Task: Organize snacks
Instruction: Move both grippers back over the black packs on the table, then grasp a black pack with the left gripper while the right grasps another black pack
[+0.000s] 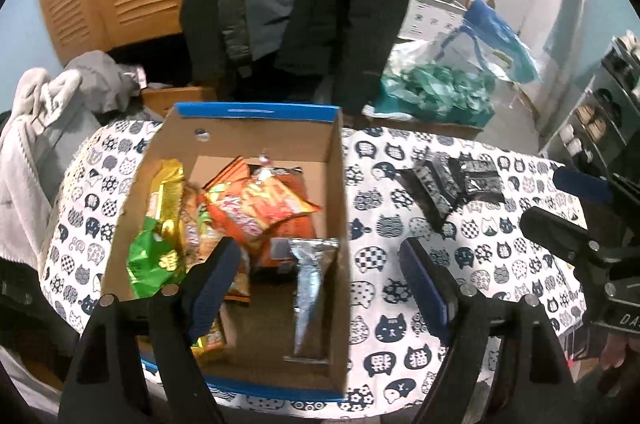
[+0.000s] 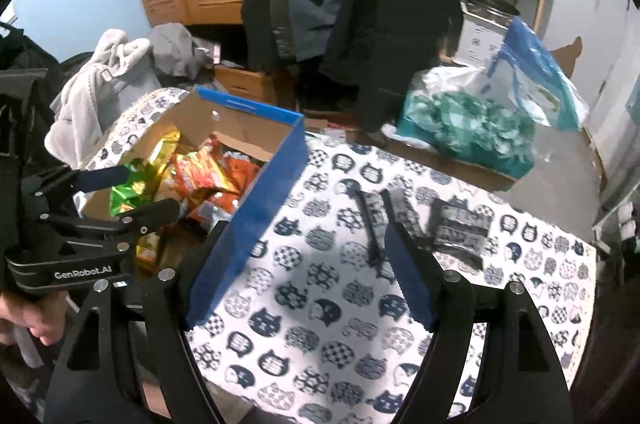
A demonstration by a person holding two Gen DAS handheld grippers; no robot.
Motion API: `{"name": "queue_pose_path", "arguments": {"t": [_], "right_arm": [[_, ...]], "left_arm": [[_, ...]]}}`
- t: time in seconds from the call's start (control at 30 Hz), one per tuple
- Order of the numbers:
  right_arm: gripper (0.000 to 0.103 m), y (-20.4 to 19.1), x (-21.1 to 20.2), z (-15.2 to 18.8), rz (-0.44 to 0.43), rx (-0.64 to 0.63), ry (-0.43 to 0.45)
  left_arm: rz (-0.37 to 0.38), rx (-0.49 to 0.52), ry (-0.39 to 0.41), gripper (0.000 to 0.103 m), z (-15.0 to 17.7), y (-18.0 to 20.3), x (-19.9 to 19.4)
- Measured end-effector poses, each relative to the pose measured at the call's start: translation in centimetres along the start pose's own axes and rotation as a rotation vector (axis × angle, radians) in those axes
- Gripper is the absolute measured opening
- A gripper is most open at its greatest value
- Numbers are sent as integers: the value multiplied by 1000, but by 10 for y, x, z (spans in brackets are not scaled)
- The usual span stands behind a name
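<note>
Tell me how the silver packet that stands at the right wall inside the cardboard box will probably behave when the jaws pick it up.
The silver packet looks thin and flat, so it is probably light. Its foil shows creases and glare, so it may bend and slip between smooth pads. It leans on the wall of the cardboard box, so a push would likely tip it flat.
</note>
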State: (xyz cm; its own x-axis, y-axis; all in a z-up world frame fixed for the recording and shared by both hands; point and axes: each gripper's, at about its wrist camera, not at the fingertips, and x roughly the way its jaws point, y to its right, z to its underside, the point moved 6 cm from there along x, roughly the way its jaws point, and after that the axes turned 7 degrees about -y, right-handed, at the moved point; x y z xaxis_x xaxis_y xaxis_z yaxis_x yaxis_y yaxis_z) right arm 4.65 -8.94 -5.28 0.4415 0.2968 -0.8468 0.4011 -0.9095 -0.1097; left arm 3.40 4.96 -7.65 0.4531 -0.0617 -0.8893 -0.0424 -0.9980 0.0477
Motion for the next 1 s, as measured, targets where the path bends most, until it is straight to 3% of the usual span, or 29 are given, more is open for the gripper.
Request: {"name": "queue_pose_path", "arguments": {"t": [0.3,0.5,1.0], "right_arm": [[78,40,-3,17,15,59,-19],[78,69,0,21,30,88,-36],[78,175,39,1,73,-4,-176]], "left_arm": [[42,29,-23,87,-2,33,7],[13,83,-37,88,-6,53,18],[63,103,-204,88,-51,112,93]]}}
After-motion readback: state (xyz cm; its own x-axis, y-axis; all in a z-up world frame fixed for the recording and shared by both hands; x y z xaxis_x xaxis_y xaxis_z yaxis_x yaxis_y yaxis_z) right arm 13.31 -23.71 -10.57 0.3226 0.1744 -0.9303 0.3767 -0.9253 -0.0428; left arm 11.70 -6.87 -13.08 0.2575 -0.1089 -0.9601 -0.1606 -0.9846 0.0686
